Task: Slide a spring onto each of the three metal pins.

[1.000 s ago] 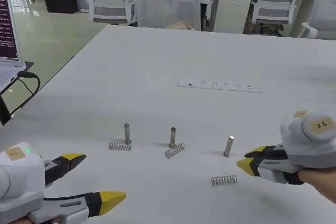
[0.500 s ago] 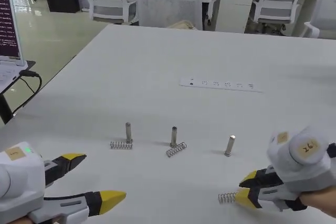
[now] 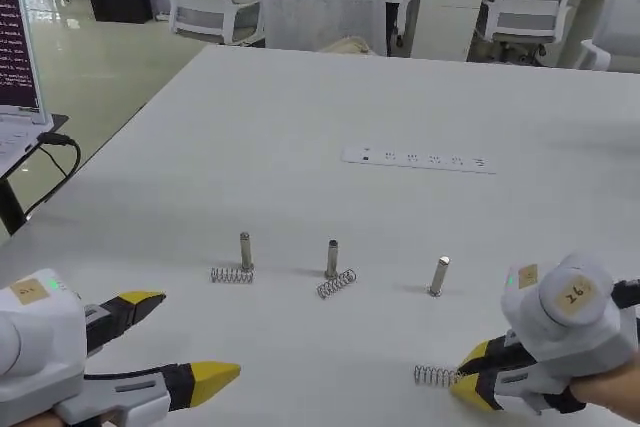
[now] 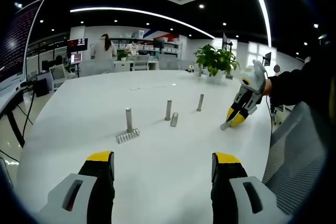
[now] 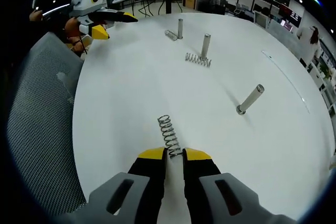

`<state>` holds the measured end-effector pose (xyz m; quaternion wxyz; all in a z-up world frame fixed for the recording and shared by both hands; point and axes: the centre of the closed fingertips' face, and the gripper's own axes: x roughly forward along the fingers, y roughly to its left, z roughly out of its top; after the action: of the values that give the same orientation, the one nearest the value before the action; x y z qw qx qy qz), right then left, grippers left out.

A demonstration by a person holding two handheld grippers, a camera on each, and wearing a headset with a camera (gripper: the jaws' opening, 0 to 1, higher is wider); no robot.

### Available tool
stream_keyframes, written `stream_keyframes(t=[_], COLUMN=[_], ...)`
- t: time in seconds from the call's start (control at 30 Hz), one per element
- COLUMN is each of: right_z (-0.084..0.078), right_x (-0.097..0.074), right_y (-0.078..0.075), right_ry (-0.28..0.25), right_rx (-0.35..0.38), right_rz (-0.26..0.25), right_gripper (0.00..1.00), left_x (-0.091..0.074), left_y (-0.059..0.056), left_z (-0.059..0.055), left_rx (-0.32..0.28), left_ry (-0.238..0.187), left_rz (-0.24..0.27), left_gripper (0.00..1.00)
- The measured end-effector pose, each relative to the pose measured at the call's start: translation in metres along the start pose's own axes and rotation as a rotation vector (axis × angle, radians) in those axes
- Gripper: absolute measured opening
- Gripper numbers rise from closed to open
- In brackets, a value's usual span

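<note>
The right gripper point(image 3: 468, 375) has its yellow-tipped jaws drawn almost together, pinching the end of the near spring point(image 3: 435, 375). In the right gripper view the coil point(image 5: 169, 134) runs out from between the tips point(image 5: 175, 156) toward 11 o'clock, flat on the table point(image 3: 300, 117). It is a thin, bright wire spring, evenly wound.

In the head view, the right pin point(image 3: 438, 276) stands at 12 o'clock from this spring, apart from it. It is a short, smooth metal cylinder with a small flange at its foot, and it leans toward 1 o'clock. At 9 o'clock from it stands the middle pin point(image 3: 332, 259), upright, with the middle spring point(image 3: 336, 284) lying slantwise on the table at its foot. Farther toward 9 o'clock the left pin point(image 3: 244, 251) is also upright. The left spring point(image 3: 231, 275) lies level at its base, toward 7 o'clock. All three pins are bare.

The left gripper point(image 3: 185, 339) hangs at 8 o'clock from the left pin, well apart from it. Its jaws are spread wide with nothing between them. The left gripper view has the row of pins beyond its tips point(image 4: 163, 161).

The table is matte white and smooth. A flat white power strip point(image 3: 420, 160) lies at 12 o'clock, well beyond the pins.
</note>
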<state>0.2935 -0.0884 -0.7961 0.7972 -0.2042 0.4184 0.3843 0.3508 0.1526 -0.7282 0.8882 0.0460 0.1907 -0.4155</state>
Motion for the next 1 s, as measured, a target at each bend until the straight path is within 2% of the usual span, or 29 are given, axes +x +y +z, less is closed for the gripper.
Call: stream_keyframes(t=[0.27,0.53,0.73,1.0], right_z=[0.002,0.011,0.019,0.036], right_x=[0.000,-0.003,-0.007,-0.017], right_y=[0.000,0.000,-0.001,-0.001], right_ry=[-0.009,-0.036,-0.052,-0.076], right_rx=[-0.004,-0.006,-0.010,-0.033], right_rz=[-0.002,-0.007,-0.013,-0.023], right_gripper=[0.10,0.09,0.09,0.08], left_x=[0.000,0.000,0.003,0.009], left_y=[-0.002,-0.008,-0.019,-0.040], left_z=[0.000,0.002,0.010,0.023], left_rx=[0.012,0.029,0.081,0.147], left_ry=[0.004,0.010,0.024,0.033], left_rz=[-0.008,-0.030,-0.083,-0.164], left_gripper=[0.72,0.70,0.68,0.66])
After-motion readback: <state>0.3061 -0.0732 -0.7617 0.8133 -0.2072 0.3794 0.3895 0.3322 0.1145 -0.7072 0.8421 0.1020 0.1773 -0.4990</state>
